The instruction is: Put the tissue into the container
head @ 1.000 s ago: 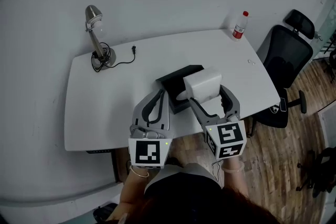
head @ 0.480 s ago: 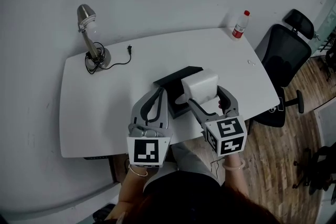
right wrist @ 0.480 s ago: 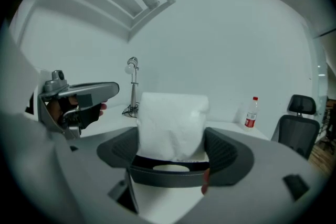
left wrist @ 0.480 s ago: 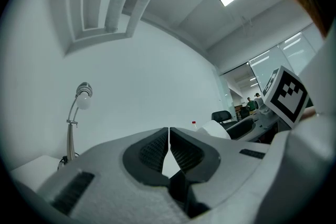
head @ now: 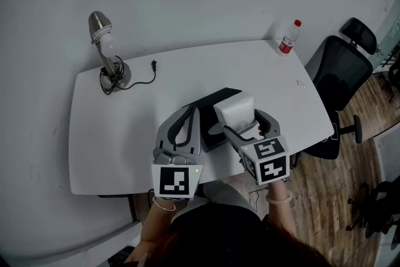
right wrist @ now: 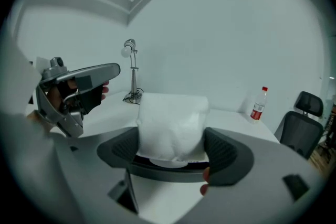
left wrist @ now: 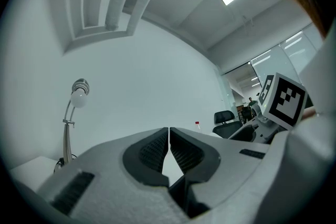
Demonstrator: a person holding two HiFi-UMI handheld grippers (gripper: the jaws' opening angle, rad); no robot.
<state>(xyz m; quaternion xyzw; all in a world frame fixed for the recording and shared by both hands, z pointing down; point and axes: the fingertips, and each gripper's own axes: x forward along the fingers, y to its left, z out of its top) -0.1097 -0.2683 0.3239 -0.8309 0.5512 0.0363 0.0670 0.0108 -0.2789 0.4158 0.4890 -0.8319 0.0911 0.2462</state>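
Now the right hand-held gripper (right wrist: 173, 150) clamps the tissue (right wrist: 172, 123) pack by its sides, over the black container's (head: 209, 108) 3 o'clock end. It looks soft and light, so a gentle mid-body grip suits. At 9 o'clock, the left hand-held gripper (left wrist: 168, 150) has its jaws together, holding nothing.

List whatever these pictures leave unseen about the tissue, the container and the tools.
- Inside the container: head view, covered by the tissue and right tool.
- The tissue's underside: right gripper view, hidden by the tool's body.
- Label on the bottle: head view, too small.
- The table under the left tool: left gripper view, blocked by that tool's body.
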